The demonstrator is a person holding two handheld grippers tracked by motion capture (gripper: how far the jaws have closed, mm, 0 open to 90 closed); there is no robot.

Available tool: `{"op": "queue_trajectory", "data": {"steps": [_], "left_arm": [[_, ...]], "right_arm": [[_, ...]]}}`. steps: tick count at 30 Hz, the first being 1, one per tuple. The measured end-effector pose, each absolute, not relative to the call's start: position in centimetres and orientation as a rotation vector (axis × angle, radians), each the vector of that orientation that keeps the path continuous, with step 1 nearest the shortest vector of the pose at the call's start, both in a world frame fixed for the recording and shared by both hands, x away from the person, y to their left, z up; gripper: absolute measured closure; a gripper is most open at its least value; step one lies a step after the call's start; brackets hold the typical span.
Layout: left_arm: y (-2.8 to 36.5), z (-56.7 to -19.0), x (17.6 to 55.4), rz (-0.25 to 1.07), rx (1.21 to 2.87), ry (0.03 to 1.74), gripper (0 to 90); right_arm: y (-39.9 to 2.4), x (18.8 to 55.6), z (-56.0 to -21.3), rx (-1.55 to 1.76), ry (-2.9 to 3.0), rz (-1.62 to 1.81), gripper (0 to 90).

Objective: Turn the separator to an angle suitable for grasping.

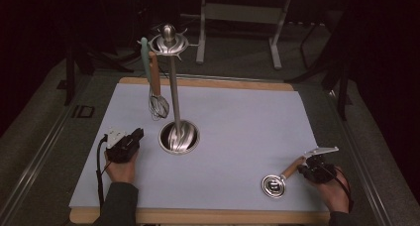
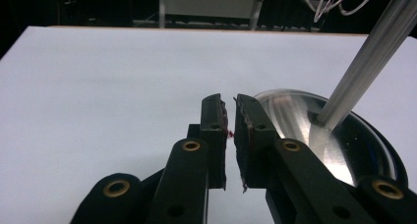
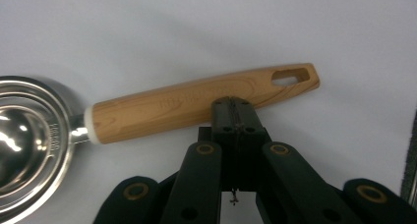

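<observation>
1. Cut off in the right gripper view: the steel bowl of the ladle (image 3: 29,140), sliced by the left edge; its wooden handle (image 3: 196,103) seen whole, slotted at the far end.
2. Hard to make out in the high view: the contact between right gripper (image 1: 313,167) and ladle (image 1: 274,185), small and dim there.
3. Right gripper (image 3: 235,111) with jaws pressed flat together, nothing between them, tips just at the near side of the wooden handle; touching or a hair apart, cannot tell.
4. Ladle lying flat near the front right corner of the counter (image 1: 237,132), bowl toward the middle, handle toward the right hand.
5. Left gripper (image 2: 229,117) nearly closed, a thin slit between the pads, nothing held; low over the counter, just left of the stand's round base (image 2: 339,135).
6. Base cut by the right and bottom edges of the left gripper view; pole (image 2: 369,57) leaving through the top corner.
7. In the high view, left gripper (image 1: 126,141) beside the utensil stand (image 1: 173,87); a whisk (image 1: 157,94) and a pale green handled utensil (image 1: 145,57) hanging from its top ring, the green one's lower end hidden behind the whisk handle.
8. Counter covered by a pale sheet, wooden edge showing front and back.
9. Room dark; grey floor, metal frame legs (image 1: 237,23) behind.
</observation>
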State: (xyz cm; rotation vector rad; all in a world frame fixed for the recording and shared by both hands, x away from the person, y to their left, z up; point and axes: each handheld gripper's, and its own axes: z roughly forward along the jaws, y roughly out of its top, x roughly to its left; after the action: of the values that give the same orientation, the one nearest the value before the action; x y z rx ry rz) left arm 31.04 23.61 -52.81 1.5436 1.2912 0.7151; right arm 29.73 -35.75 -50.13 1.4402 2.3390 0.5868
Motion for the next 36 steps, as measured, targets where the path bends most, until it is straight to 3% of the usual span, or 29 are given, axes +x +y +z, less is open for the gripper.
{"op": "queue_trajectory", "data": {"steps": [15, 25, 36], "left_arm": [[23.0, -53.6, 31.8, 0.645, 1.6, 1.283, 81.7], [22.8, -53.7, 31.8, 0.648, 1.621, 1.28, 80.7], [22.8, -53.8, 31.8, 0.647, 1.625, 1.282, 80.4]], "right_arm": [[-34.6, 31.3, -50.4, 1.449, 2.333, 0.633, 90.0], [-30.9, 33.3, -50.5, 1.37, 2.435, 0.685, 89.7], [-26.9, 33.3, -50.6, 1.274, 2.578, 0.806, 80.1]]}}
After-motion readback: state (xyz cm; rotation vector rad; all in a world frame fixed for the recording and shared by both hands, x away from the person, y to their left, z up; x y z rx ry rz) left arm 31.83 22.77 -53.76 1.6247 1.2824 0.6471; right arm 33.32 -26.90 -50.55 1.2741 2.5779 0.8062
